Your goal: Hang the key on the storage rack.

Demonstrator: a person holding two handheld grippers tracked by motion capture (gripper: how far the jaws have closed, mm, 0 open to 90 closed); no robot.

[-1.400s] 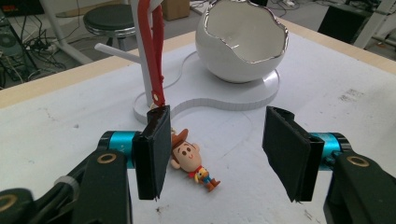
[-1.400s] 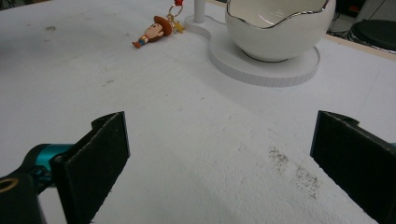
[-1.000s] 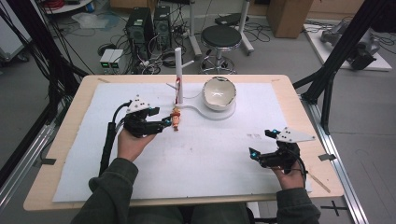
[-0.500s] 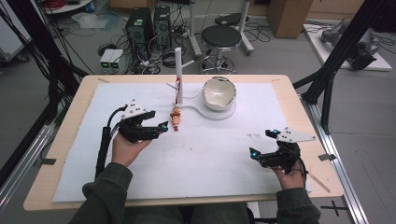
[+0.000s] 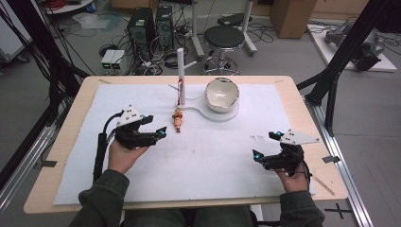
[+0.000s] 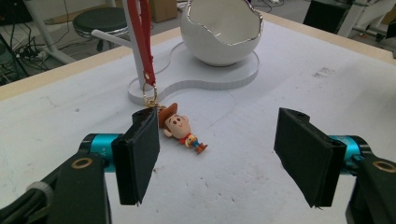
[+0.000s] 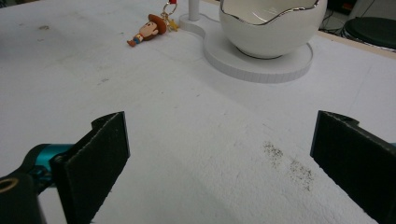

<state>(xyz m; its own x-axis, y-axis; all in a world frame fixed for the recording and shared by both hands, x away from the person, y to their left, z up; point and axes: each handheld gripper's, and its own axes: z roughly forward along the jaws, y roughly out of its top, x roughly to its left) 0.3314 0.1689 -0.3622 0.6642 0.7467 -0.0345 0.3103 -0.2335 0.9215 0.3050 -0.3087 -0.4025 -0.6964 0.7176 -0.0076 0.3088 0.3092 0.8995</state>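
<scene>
Red strap (image 6: 144, 44) with a gold ring hangs down from the white post (image 5: 181, 75); on the ring is the cowboy figure keychain (image 6: 182, 130), which lies on its back on the white table cover (image 5: 213, 170), head toward the post's base, feet pointing away from it. The strap runs up the post, so the figure is tethered but resting on the cover, not dangling.

Left gripper (image 6: 219, 158): jaws stand wide apart with nothing between the pads. They have just been opening, and against the earlier high-view frames the gripper has drawn back from the figure toward the left edge of the table. A second ago its tips sat right at the figure; now there is a clear gap, the figure lying just ahead of the left-hand pad in the left gripper view. Reading: figure released and set down, hand retreating.

Right gripper (image 5: 273, 151): jaws also open and empty, parked low over the cover near the front right corner, well apart from the figure. No change in its place across the frames.

Beyond the post: white egg-shaped bowl (image 5: 222, 93) with a jagged silver rim, sitting on the same white base plate (image 7: 280, 65). Interior looks empty from the high view.

Judgement: placement step looks complete.
</scene>
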